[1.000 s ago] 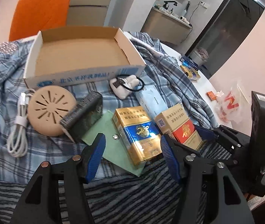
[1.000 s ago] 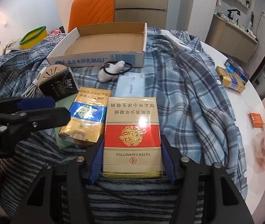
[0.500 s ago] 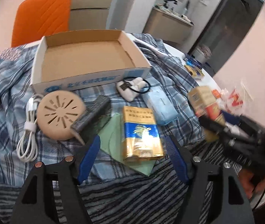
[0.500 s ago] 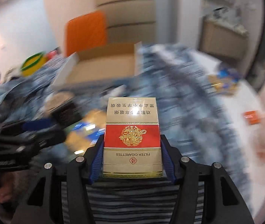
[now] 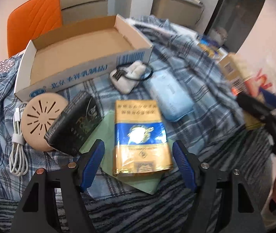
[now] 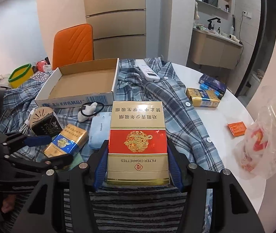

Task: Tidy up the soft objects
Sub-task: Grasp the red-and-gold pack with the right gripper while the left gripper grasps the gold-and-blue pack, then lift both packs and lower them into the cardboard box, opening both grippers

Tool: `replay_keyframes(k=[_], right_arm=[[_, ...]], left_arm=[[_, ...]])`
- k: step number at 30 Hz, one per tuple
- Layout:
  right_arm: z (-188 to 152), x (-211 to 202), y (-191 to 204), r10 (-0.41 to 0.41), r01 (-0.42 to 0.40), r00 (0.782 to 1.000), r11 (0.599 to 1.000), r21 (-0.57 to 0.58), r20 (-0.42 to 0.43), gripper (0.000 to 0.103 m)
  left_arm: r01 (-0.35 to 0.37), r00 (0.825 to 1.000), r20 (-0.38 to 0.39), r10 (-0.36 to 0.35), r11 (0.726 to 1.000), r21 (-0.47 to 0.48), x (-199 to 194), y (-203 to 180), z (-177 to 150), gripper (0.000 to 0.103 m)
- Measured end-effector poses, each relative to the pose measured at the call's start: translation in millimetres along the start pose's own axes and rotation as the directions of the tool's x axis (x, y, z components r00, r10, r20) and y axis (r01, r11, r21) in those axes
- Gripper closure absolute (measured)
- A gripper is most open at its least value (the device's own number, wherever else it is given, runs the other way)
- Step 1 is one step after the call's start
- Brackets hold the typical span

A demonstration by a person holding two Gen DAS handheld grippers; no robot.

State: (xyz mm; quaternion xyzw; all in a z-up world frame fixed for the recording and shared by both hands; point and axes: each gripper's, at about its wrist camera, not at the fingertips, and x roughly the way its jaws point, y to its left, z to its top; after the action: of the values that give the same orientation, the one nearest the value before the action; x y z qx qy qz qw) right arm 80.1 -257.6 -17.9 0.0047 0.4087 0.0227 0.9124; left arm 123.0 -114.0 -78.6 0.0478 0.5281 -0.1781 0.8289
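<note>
Left wrist view: the left gripper [image 5: 138,161] stood wide apart and empty, its blue fingers [image 5: 91,163] either side of the gold-and-blue soft pack [image 5: 141,137], which lay on a green sheet [image 5: 106,151] in front of the open cardboard box [image 5: 83,71]. The step in hand looked like a pick of this pack; the next move would call for lowering the fingers around its long sides, closing gently so the soft pack is not crushed, then carrying it to the box. A black pack [image 5: 75,124] leaned on a round beige disc [image 5: 40,116] left of it, and could be nudged. The right gripper [image 5: 262,114], far right of the box, was blurred, so its grip was hard to read here

Right wrist view: the right gripper [image 6: 137,161] was clamped on the red-and-gold cigarette pack [image 6: 137,141], held upright above the plaid shirt [image 6: 176,104], near and to the right of the box [image 6: 79,81], whose floor was bare. The pack hid what lay straight behind it. Its likely next move was forward and left over the box wall, then release
</note>
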Motion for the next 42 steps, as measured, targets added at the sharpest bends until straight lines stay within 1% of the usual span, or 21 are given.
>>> replay_keyframes(k=[1, 3, 4, 7, 9, 11, 15, 17, 19, 21, 23, 24, 27, 29, 32, 36, 38, 41, 42], right_arm=[[0.5, 0.5, 0.8, 0.003, -0.003, 1.0, 1.0, -0.001, 0.0, 0.045], [1.1, 1.5, 1.6, 0.008, -0.008, 1.0, 1.0, -0.004, 0.001, 0.045], [1.4, 1.8, 2.0, 0.009, -0.009, 1.0, 1.0, -0.006, 0.001, 0.045], [1.5, 3.0, 2.8, 0.013, -0.013, 1.0, 1.0, -0.006, -0.003, 0.045], [1.7, 2.6, 3.5, 0.02, -0.02, 1.0, 1.0, -0.006, -0.002, 0.045], [1.9, 1.9, 4.8, 0.018, -0.018, 1.0, 1.0, -0.011, 0.003, 0.045], [3.7, 1.9, 7.9, 0.043, -0.043, 0.999, 0.999, -0.017, 0.008, 0.045], [5.7, 2.8, 10.4, 0.071, -0.07, 0.997, 0.997, -0.017, 0.005, 0.045], [9.6, 2.1, 16.1, 0.077, -0.076, 0.997, 0.996, -0.037, 0.017, 0.045], [14.7, -0.8, 24.0, 0.077, -0.074, 0.996, 0.995, -0.067, 0.039, 0.045], [23.3, -6.1, 33.5, 0.089, -0.083, 0.994, 0.992, -0.094, 0.058, 0.045], [27.3, -8.9, 37.1, 0.101, -0.094, 0.993, 0.99, -0.102, 0.068, 0.045], [44.0, -19.6, 49.8, 0.135, -0.121, 0.985, 0.985, -0.123, 0.109, 0.045], [57.5, -24.9, 57.1, 0.144, -0.125, 0.98, 0.983, -0.131, 0.14, 0.045], [80.1, -32.0, 67.1, 0.146, -0.12, 0.97, 0.983, -0.142, 0.193, 0.045], [112.4, -37.9, 76.9, 0.139, -0.105, 0.958, 0.984, -0.146, 0.25, 0.045], [130.4, -39.7, 78.9, 0.13, -0.097, 0.953, 0.986, -0.133, 0.272, 0.045], [152.4, -41.6, 80.6, 0.105, -0.075, 0.948, 0.991, -0.111, 0.301, 0.045], [160.5, -42.2, 80.7, 0.102, -0.073, 0.944, 0.992, -0.103, 0.313, 0.045]], left_arm=[[-0.004, 1.0, -0.009, 0.004, 1.0, 0.0, 3.0, -0.1, 0.1, 0.033], [-0.009, 1.0, 0.005, 0.009, 1.0, 0.004, 1.2, -0.1, -0.3, 0.042], [-0.006, 1.0, 0.009, 0.006, 1.0, 0.009, -0.5, -0.8, -0.2, 0.048], [-0.007, 0.999, 0.035, 0.006, 1.0, 0.03, -7.6, -2.4, -2.6, 0.05], [-0.038, 0.998, 0.049, 0.035, 0.998, 0.053, -14.9, -4.6, -5.5, 0.05], [-0.061, 0.995, 0.085, 0.056, 0.996, 0.061, -27.7, -5.8, -9.4, 0.05], [-0.048, 0.986, 0.161, 0.045, 0.999, 0.015, -60.0, 1.6, -12.4, 0.05], [-0.045, 0.977, 0.21, 0.048, 0.999, -0.015, -77.2, 8.7, -12.2, 0.05], [-0.057, 0.962, 0.265, 0.067, 0.997, -0.047, -93.0, 15.7, -8.8, 0.05], [-0.057, 0.952, 0.296, 0.079, 0.995, -0.083, -106.0, 23.4, -5.5, 0.05], [-0.04, 0.944, 0.321, 0.072, 0.994, -0.103, -117.6, 29.6, -1.5, 0.05], [-0.048, 0.94, 0.332, 0.08, 0.993, -0.106, -122.0, 31.5, 0.4, 0.05], [-0.09, 0.919, 0.375, 0.124, 0.99, -0.109, -135.7, 36.3, 7.7, 0.05], [-0.108, 0.906, 0.396, 0.149, 0.986, -0.123, -139.8, 40.8, 18.8, 0.05], [-0.121, 0.894, 0.417, 0.166, 0.984, -0.133, -144.0, 48.4, 34.2, 0.05], [-0.174, 0.866, 0.454, 0.209, 0.978, -0.119, -152.1, 54.1, 56.2, 0.05], [-0.171, 0.861, 0.462, 0.212, 0.977, -0.131, -155.0, 60.7, 67.2, 0.05], [-0.167, 0.844, 0.487, 0.226, 0.973, -0.162, -160.4, 71.1, 84.0, 0.05], [-0.165, 0.841, 0.49, 0.23, 0.971, -0.171, -160.8, 74.4, 88.8, 0.05]])
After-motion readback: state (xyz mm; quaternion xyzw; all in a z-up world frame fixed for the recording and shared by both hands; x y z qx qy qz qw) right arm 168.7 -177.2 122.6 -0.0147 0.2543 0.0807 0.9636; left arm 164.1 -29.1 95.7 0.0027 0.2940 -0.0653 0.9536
